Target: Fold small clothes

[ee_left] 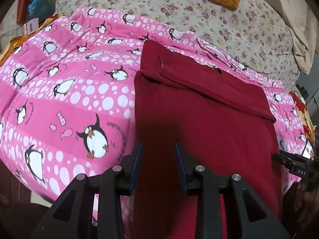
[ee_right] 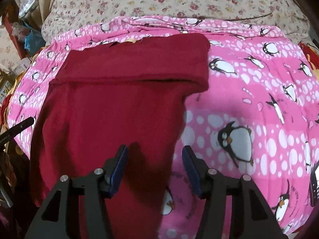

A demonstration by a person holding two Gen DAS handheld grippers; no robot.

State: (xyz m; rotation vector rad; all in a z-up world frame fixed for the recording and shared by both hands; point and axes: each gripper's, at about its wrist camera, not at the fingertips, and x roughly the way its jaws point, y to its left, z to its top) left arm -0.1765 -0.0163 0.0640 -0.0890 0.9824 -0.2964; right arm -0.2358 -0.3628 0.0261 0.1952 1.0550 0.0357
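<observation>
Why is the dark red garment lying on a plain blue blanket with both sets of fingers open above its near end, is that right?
Not quite: the blanket is pink with penguins and white dots, not plain blue, as both wrist views show. The rest holds: the dark red garment lies on it, and the left gripper and right gripper are open over its near end.

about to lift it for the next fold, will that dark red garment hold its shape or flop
The dark red garment will probably flop: it follows the bumps of the pink penguin blanket and its far end is already folded over. The fuzzy surface suggests it won't slip easily. It looks light, so pushing may bunch it.
</observation>
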